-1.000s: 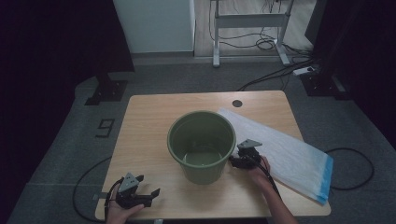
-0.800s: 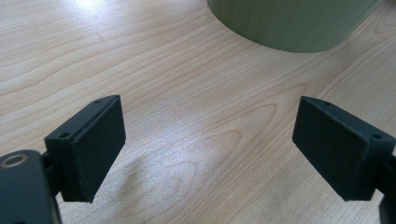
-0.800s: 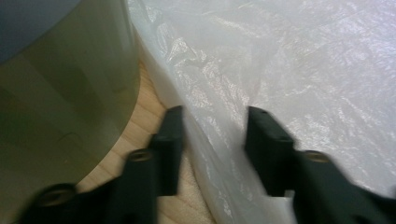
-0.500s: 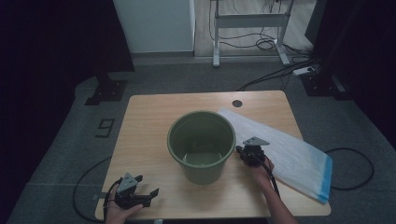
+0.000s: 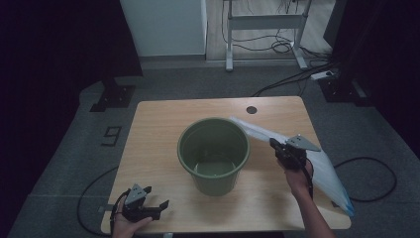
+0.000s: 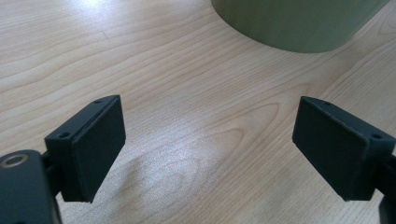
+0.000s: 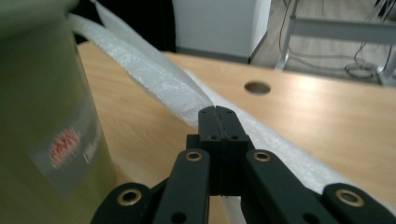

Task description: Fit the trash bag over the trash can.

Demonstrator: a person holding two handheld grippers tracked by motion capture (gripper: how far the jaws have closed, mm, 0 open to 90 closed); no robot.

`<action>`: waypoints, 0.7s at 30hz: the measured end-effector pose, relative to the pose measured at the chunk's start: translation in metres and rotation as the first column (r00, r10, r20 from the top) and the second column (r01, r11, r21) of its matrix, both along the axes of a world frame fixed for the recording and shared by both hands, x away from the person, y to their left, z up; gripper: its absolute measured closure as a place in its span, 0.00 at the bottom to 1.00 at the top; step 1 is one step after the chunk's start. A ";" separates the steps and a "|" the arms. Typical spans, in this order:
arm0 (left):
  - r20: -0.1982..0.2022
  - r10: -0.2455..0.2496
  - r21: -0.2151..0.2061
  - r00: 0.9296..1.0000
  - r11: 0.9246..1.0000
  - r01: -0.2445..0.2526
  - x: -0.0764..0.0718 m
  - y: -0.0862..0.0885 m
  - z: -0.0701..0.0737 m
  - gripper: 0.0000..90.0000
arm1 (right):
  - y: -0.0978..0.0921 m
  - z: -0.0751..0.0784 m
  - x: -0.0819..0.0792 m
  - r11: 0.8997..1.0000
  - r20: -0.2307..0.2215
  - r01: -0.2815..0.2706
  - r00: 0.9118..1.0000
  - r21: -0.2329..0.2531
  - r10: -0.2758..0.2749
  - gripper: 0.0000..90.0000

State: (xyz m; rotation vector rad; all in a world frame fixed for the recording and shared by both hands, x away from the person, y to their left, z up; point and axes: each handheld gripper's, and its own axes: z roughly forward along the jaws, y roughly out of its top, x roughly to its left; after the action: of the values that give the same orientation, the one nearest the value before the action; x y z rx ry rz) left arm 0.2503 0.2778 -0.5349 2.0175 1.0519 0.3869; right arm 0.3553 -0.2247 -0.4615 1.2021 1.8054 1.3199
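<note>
Right gripper, jaws pressed together, is clamped on the near edge of the white plastic bag. The bag is lifted at that edge and draped from beside the green bucket's rim across the right part of the table. Left gripper is held low at the table's near left corner, jaws spread wide, nothing between them.

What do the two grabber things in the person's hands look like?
Both are black. The left gripper and right gripper each carry a grey three-cornered plate on top, and a black cable trails from each. Their jaws are flat black blocks with small screw holes, on arms joined by brass-ringed pivots. No sleeves show on the forearms.
</note>
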 end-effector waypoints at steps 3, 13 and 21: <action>-0.002 -0.001 0.001 1.000 1.000 0.001 0.000 -0.001 -0.001 0.11 | -0.005 0.015 -0.004 1.000 0.034 0.008 0.999 0.021 -0.008 0.99; -0.005 -0.001 -0.003 1.000 1.000 0.000 0.001 -0.002 -0.002 0.11 | -0.013 0.052 -0.011 0.998 0.112 0.017 0.993 0.059 -0.024 0.99; -0.008 0.003 -0.006 1.000 1.000 -0.003 0.001 -0.001 -0.003 0.11 | -0.020 0.069 -0.009 0.996 0.139 0.044 0.989 0.084 -0.055 0.99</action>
State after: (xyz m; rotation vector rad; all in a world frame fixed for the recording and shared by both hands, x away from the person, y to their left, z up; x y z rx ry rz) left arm 0.2510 0.2773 -0.5374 2.0137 1.0600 0.3773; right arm 0.3458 -0.2444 -0.3929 1.1574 1.6270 1.4241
